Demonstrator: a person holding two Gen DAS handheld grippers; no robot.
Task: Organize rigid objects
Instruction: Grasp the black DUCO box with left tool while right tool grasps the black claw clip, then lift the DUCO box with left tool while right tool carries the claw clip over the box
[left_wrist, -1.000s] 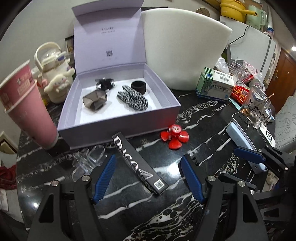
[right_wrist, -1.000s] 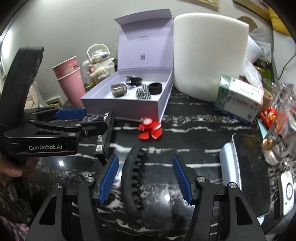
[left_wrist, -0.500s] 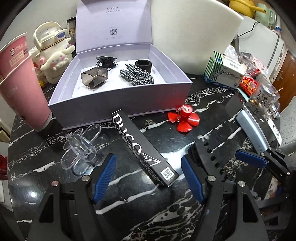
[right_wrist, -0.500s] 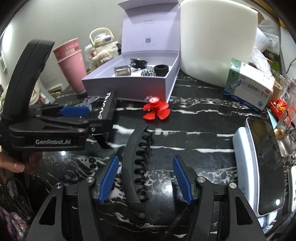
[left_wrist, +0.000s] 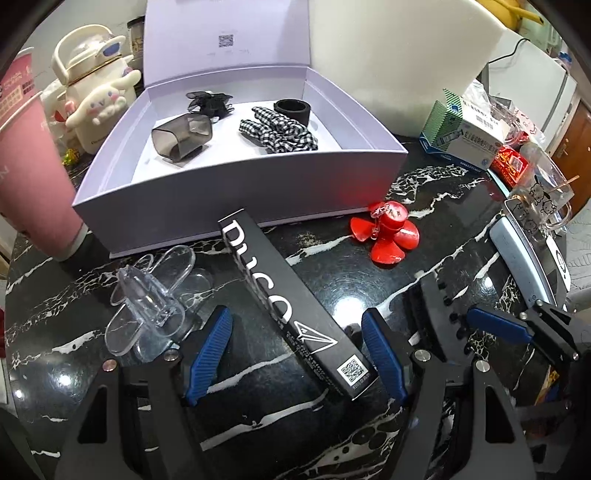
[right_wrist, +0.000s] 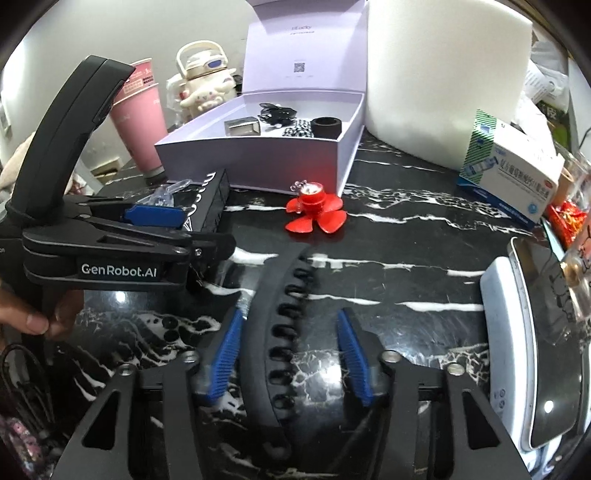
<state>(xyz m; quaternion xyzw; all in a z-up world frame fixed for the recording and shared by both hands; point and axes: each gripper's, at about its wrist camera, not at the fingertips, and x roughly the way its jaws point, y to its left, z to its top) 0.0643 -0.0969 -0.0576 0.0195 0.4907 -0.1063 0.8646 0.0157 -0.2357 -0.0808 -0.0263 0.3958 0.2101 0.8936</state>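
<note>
Nearest the desk's front edge, the right claw (right_wrist: 290, 360) is closing around the black hair clip (right_wrist: 273, 332), which lies flat between its pads, not yet pinched; it looks light, stiff and smooth, so I would grip across its narrow curved spine near the middle. Beside it the left claw (left_wrist: 295, 356) stands released over the near end of the long black carton (left_wrist: 293, 308), a light, rigid, glossy box best taken across its short width. Farther back, the open lilac box (left_wrist: 240, 195) already holds small items.
</note>
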